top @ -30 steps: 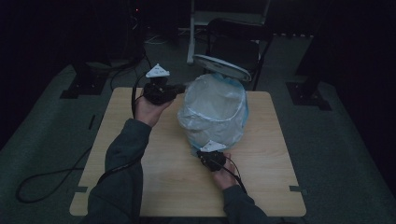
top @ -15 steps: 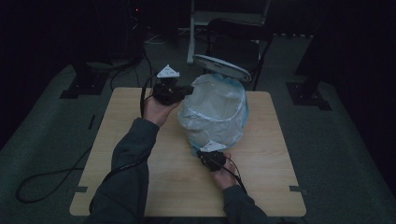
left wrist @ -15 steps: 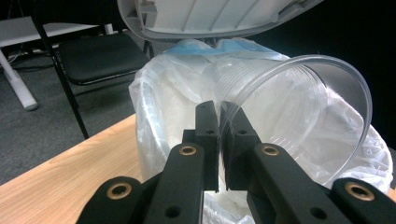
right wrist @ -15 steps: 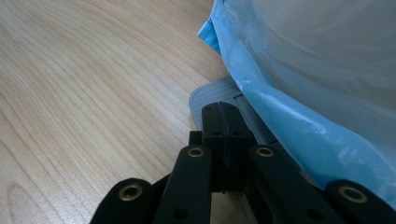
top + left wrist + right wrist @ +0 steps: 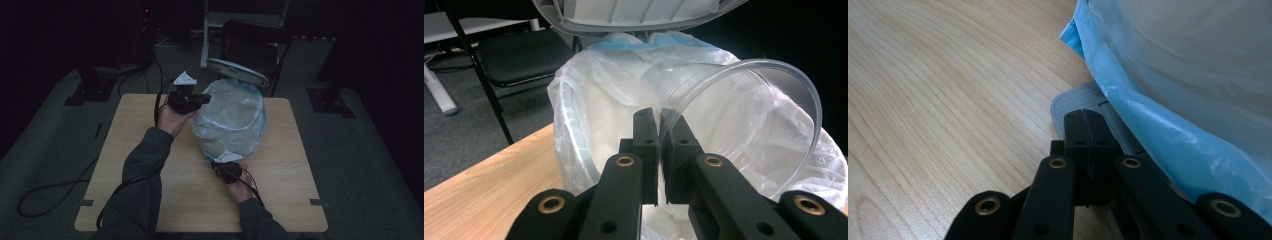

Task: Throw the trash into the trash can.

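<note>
- Pressing down on the grey foot pedal (image 5: 1075, 107) of the bin, the right claw (image 5: 1087, 120) sits low at the near side of the wooden worktop (image 5: 150, 200). Its jaws are clenched tight with nothing between them.
- If that claw slips off the pedal, the lid could drop onto the cup.
- Next comes the small pedal bin with a see-through bag with a blue edge (image 5: 231, 122), standing in the middle of the worktop.
- The left claw (image 5: 661, 120) is pinching the wall of a clear plastic cup (image 5: 744, 115). The cup lies on its side, right above the open bag.
- The thin cup could squash or slide out early and land beside the bin.
- Farthest off, the grey round lid (image 5: 237, 72) stands open.
</note>
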A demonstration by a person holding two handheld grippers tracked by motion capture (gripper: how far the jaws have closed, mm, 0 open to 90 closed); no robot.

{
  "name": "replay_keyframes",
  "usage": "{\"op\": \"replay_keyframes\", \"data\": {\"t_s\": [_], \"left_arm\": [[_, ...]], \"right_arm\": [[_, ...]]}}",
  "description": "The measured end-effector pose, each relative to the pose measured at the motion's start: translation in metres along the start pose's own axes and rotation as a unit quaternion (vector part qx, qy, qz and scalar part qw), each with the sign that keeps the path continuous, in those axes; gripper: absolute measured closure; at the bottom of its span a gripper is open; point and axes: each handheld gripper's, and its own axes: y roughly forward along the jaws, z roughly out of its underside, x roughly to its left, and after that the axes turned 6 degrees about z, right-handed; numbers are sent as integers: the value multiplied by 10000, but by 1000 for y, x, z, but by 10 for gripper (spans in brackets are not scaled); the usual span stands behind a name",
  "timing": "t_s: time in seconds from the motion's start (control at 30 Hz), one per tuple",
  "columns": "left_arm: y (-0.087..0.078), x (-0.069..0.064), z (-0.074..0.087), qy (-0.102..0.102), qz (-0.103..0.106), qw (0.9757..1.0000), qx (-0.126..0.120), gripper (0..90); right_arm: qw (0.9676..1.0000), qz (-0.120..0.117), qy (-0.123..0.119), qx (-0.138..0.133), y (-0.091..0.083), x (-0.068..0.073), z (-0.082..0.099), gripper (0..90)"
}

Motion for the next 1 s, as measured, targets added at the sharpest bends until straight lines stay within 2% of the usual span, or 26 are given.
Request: {"op": "replay_keyframes", "data": {"t_s": [0.57,0.67,0.73,1.0], "left_arm": [[4,-1,-1,-26,98,9999,-4,865],[4,0,-1,-62,167,9998,-77,750],[2,1,-1,-85,168,9997,-132,718],[-9,3,-2,-114,139,9995,-256,691]], "right_arm": [[10000,4,4,-6,0,0,0,900],[10000,5,3,-10,0,0,0,900],[10000,4,4,-9,0,0,0,900],[10000,0,4,-16,0,0,0,900]]}}
